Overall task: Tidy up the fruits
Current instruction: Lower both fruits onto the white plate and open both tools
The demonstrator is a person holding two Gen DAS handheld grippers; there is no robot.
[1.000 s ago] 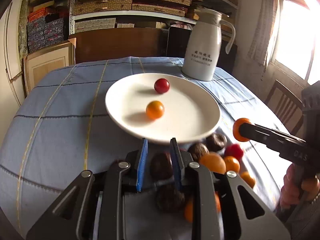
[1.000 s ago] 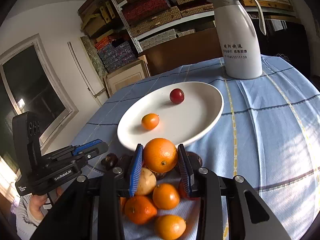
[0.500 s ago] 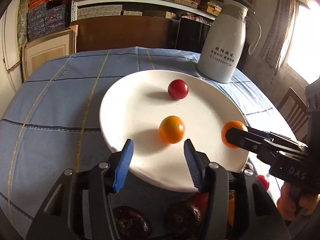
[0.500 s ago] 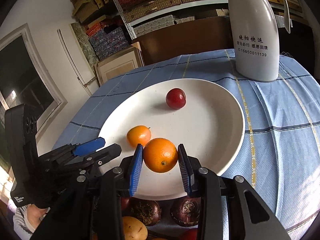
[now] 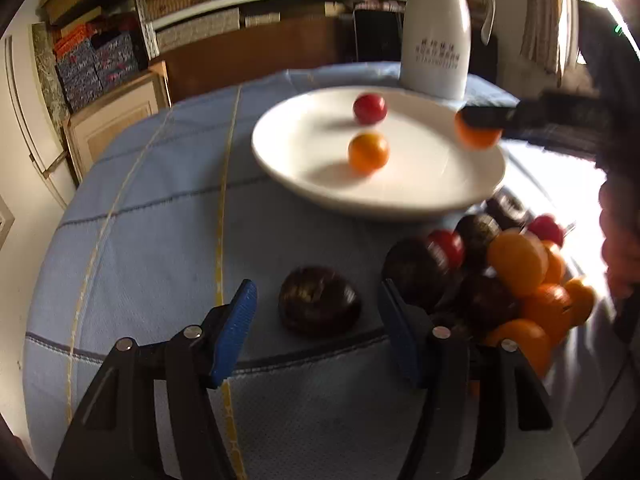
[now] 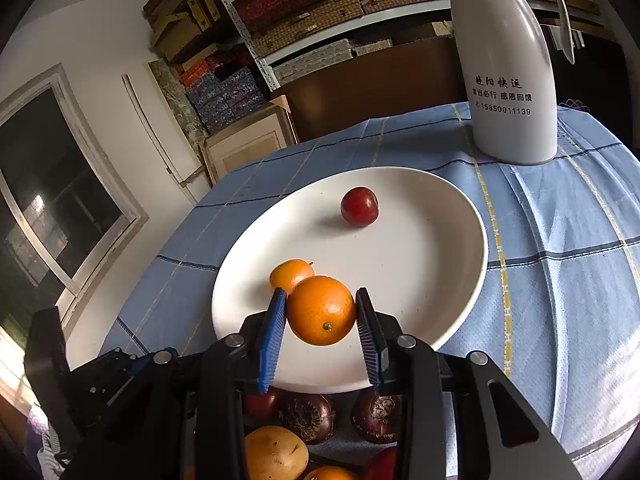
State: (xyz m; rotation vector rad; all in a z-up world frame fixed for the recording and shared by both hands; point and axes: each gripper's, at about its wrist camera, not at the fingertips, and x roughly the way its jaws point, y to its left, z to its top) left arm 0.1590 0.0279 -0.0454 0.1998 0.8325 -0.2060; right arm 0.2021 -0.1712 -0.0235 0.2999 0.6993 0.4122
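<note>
Right now your orange point(image 6: 321, 310) sits clamped between the blue pads of your right gripper point(image 6: 321, 322), hanging over the near rim of the white plate point(image 6: 460, 280), low centre of the right wrist frame; a smaller orange fruit point(image 6: 289, 274) lies just behind it to the left, and a red fruit point(image 6: 359, 206) rests farther up the plate, well apart; judging by that, the release calls for open plate to the right of the small fruit. Your left gripper point(image 5: 316, 312) has its jaws spread wide and empty, low in its frame; a dark round fruit point(image 5: 319, 301) lies on the tabletop point(image 5: 160, 240) directly between and just ahead of them, so the left hand is nearer it; the fruit pile point(image 5: 520, 280) crowds the right jaw, lower right.
</note>
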